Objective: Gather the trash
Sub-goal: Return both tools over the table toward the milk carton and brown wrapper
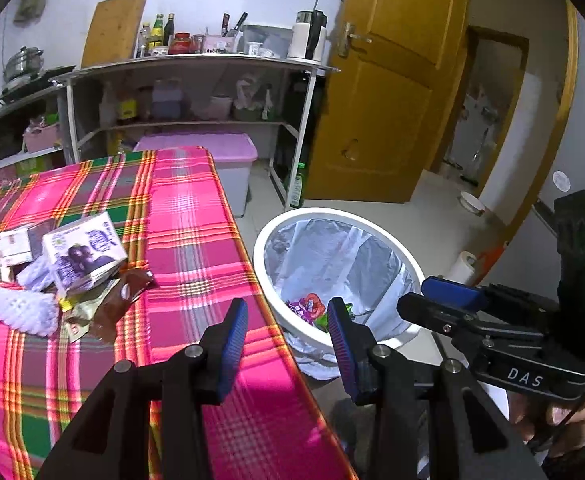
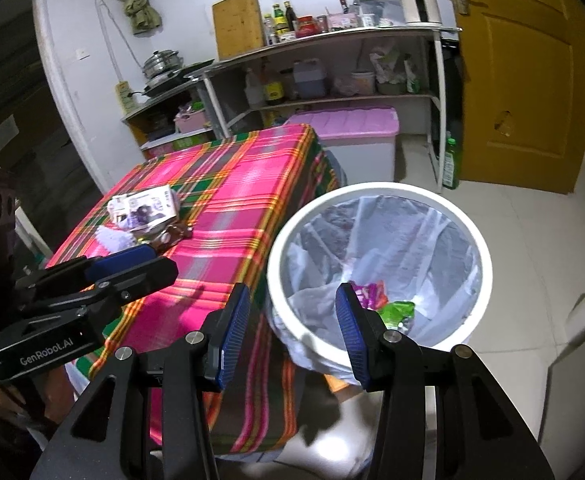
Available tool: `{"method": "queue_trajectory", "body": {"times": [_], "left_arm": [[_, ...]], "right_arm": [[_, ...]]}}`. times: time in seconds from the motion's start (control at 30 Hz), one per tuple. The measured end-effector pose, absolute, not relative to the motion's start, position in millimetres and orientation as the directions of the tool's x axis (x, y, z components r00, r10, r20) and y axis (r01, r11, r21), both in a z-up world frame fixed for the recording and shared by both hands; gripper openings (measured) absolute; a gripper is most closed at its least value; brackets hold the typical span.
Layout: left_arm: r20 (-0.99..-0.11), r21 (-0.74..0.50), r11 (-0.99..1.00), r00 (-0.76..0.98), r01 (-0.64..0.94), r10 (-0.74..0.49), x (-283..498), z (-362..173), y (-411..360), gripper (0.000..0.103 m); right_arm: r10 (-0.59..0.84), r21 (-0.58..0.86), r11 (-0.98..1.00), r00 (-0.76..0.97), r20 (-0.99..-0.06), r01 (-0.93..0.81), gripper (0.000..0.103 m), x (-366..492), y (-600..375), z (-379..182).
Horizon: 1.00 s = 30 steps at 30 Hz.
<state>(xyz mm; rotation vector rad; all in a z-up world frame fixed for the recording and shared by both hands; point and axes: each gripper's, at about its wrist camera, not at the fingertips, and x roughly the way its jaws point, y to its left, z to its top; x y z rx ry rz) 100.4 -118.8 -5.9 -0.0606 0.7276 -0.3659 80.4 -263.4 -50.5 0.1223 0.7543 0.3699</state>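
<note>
Trash pile (image 1: 58, 276): on the counter (image 1: 196, 216), left of its right edge, well beyond the left hand-held gripper (image 1: 288, 344). Both hand-held grippers, including the right (image 2: 292, 332), part-open, empty. Bin (image 2: 376, 264) beside counter.

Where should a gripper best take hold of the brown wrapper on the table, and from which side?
Grip the brown wrapper at its free end nearest the table edge, coming from the bin side. It lies flat, its other end against the pile, so probably pinch across its narrow width.

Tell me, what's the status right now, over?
Left gripper and right gripper open, empty. Wrappers in the white bin; trash pile on the plaid tablecloth. Nothing in the way.
</note>
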Motion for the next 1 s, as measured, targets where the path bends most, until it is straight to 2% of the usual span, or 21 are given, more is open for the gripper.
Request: {"method": "queue_trajectory", "body": {"times": [1.0], "left_arm": [[-0.603,-0.17,0.969,0.759,0.179,-0.246,66,-2,-65,0.041]], "right_arm": [[0.434,0.212,0.891,0.619,-0.655,-0.401,0.046,70,-213,-45]]}}
